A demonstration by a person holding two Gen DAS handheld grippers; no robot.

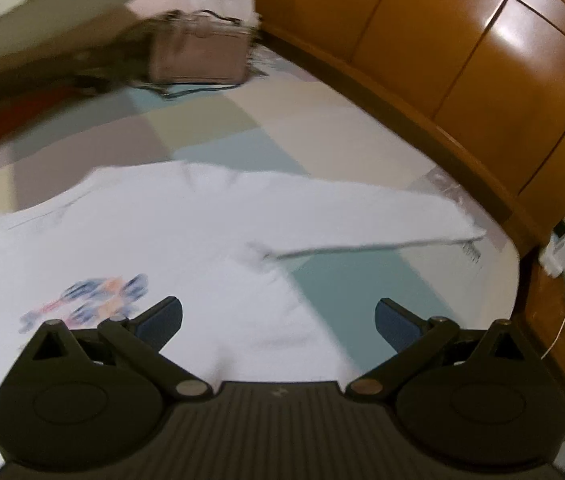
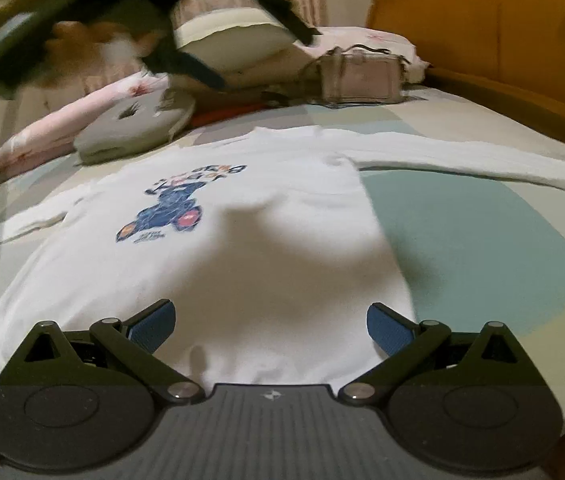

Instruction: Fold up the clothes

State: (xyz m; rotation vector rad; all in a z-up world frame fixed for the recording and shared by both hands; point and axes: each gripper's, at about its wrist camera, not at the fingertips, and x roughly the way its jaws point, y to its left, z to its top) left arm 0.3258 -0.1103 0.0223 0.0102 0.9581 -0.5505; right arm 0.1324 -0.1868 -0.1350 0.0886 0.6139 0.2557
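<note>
Both sets of jaws wide open, nothing held: left gripper [image 1: 278,322] and right gripper [image 2: 270,326] each hover over the lower body of the white long-sleeve shirt [image 2: 242,248]. Shirt lies flat, print up, on the pastel patchwork bedsheet [image 2: 482,216], one sleeve [image 1: 362,216] stretched toward the wooden headboard [image 1: 462,52]. Beyond the collar: pinkish bag [image 2: 356,76], pillows [image 2: 62,120]; blurred.

We see left wrist view looking down, close over shirt [image 1: 162,232]; right wrist view low, facing headboard [image 2: 482,20]. Both share shirt, bed [image 2: 482,216].
</note>
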